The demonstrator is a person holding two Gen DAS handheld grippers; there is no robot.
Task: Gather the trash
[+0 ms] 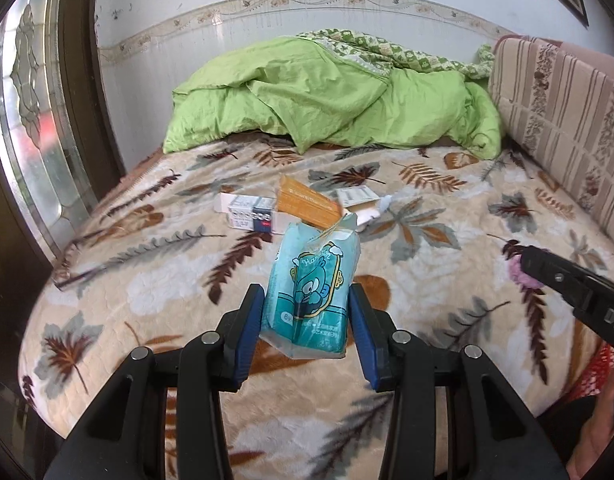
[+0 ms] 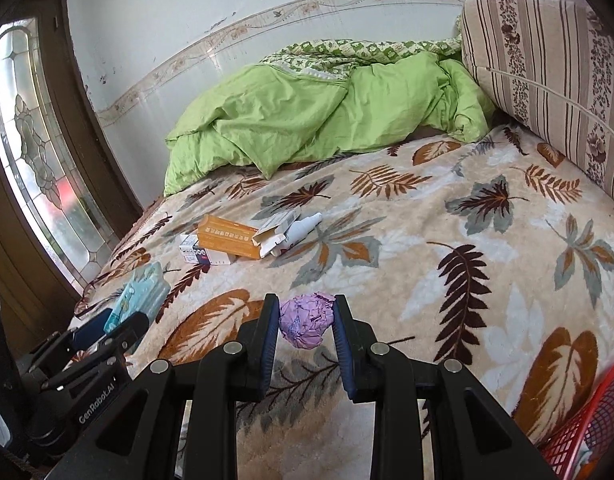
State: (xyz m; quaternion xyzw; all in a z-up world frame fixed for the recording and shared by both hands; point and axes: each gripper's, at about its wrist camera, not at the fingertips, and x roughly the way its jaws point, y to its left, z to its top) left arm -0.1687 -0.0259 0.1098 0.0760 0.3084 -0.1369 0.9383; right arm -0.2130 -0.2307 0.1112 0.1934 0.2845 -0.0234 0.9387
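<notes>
A blue tissue packet with a cartoon figure is being gripped between the blue pads of the left gripper and is being held clear above the leaf-patterned blanket of the bed. A crumpled purple paper ball is being clenched between the pads of the right gripper, likewise lifted off the blanket. In the right wrist view the left gripper is being seen at the lower left, with the packet sticking out beyond its fingers. In the left wrist view the right gripper's tip is being seen at the right edge, with the purple ball at it.

Farther up the bed, an orange box is being left lying across a white and blue box; just beside it an opened white carton and a small white bottle are lying. A green duvet is being kept bunched against the wall, beside a striped cushion. The rim of a red mesh basket is being shown at the lower right corner.
</notes>
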